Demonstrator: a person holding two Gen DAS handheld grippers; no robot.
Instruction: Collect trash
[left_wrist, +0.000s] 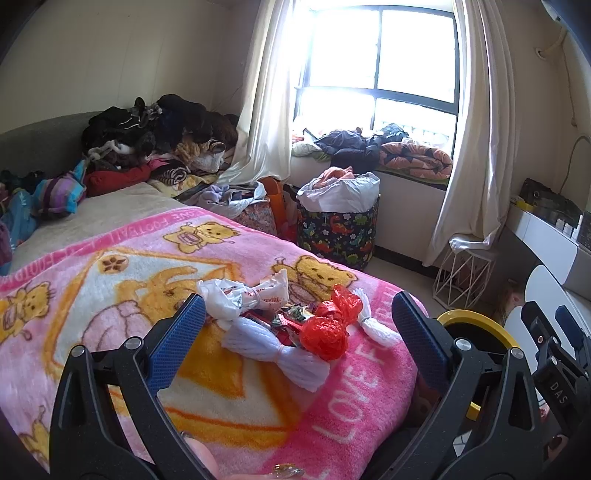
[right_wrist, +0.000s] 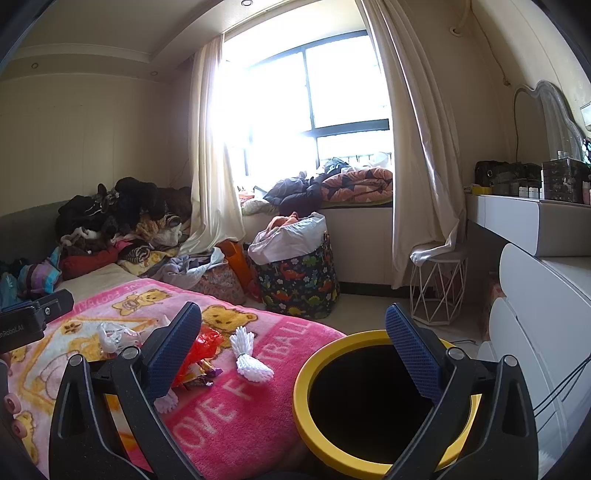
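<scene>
both tongs (left_wrist: 297, 323) (right_wrist: 293, 338) tilted down, jaws wide

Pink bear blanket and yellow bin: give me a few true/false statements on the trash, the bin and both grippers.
1. The left gripper is shut on the crumpled red plastic bag. False: its jaws stand open and the bag lies loose on the pink bear-print blanket.
2. The round yellow-rimmed bin stands beside the bed. True.
3. The bin holds a white foam net. False: its inside looks dark and nothing shows in it; a white foam fruit net lies on the blanket.
4. The right gripper is open and holds nothing. True.
5. A crumpled white plastic bag lies on the blanket. True.
</scene>
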